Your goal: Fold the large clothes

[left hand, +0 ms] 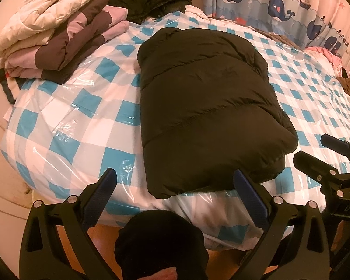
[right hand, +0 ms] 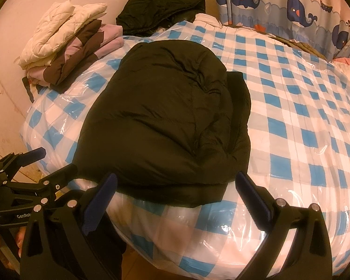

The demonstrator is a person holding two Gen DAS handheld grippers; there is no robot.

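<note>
Black puffer jacket [left hand: 205, 107] is lying folded into a compact bundle at the bed's [right hand: 303, 126] near edge; the fold is appearing complete. Left tool [left hand: 175, 193] and right tool [right hand: 175, 196] are hovering wide open, empty, while a folded stack [left hand: 56, 37] is waiting behind.

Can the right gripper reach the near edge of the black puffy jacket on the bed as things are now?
Probably yes. The right gripper is open just before the near hem of the black jacket, and nothing lies between them on the checked cover.
</note>
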